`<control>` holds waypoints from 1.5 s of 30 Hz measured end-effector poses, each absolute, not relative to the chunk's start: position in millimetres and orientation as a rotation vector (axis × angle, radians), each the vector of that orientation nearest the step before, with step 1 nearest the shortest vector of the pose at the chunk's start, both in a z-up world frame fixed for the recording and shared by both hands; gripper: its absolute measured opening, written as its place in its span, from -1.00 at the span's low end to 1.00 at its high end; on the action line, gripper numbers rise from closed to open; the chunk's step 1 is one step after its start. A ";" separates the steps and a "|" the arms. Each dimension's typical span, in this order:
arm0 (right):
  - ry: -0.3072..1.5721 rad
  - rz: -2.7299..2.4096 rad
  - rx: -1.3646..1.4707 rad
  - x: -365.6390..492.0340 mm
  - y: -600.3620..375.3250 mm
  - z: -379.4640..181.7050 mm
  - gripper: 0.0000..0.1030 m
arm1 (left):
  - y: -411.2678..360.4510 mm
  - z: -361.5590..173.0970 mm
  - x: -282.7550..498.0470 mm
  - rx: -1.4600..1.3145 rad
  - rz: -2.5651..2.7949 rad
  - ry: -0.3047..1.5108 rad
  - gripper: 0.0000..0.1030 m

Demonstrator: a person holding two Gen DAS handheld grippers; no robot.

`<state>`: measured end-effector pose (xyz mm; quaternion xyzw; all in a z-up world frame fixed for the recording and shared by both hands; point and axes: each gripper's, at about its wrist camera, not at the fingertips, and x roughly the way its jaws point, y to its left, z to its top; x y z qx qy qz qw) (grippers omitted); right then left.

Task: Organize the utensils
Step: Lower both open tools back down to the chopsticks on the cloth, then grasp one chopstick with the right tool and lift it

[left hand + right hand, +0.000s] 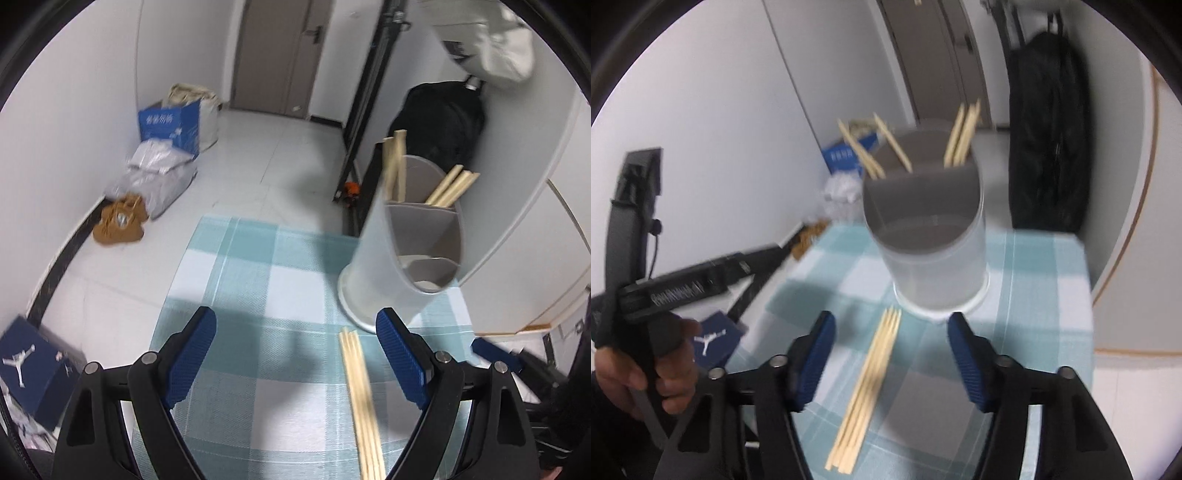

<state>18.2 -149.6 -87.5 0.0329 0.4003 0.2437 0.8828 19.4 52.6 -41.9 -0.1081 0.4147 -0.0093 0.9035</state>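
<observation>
Risk, holder: The holder (929, 236) is tall and light-looking, and it stands close to the far edge of the table (1045, 295). If you push a stick against its rim or a divider, I think it can tip or slide.
Risk, bundle: The chopsticks (866, 384) lie tight together on the cloth, touching each other. If you close on the whole bundle, some can slip out and roll; if you want only a pair, the neighbours can be dragged with it.
Risk, two tools: Your left hand-held gripper (295, 365) works just beside the same sticks, so the two can bump when both reach in.
Risk, view: Both views are blurred, so aiming at a compartment is less sure.
Chopsticks, look: They are thin, pale wooden sticks, straight, with their tips pointing to the holder's base. In the left view the chopsticks (360, 402) lie between the fingers, closer to the right one.
Holder, look: A translucent white cylinder with grey dividers inside. Some sticks already stand in the rear compartments, leaning outward; the front compartments look empty.
Left hand-held gripper: The fingers are wide apart and hold nothing.
Right hand-held gripper (890, 358): The fingers are also apart and empty, hanging above the bundle.
Progress: In my judgement the task is partly done; this bundle is not yet picked.
</observation>
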 end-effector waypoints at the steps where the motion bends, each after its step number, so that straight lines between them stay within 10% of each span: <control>1: 0.859 0.510 0.068 20.8 -148.3 -93.5 -0.01 | 56.1 -44.5 21.0 -0.232 -0.006 0.865 0.66; 12: 1.111 0.473 -0.049 56.1 -108.4 -163.6 -0.65 | 86.3 -69.1 30.9 -0.302 0.048 0.953 0.66; 45: 1.111 0.322 -0.252 83.1 -66.5 -174.3 -0.87 | 131.6 -85.6 29.9 -0.383 0.072 1.030 0.66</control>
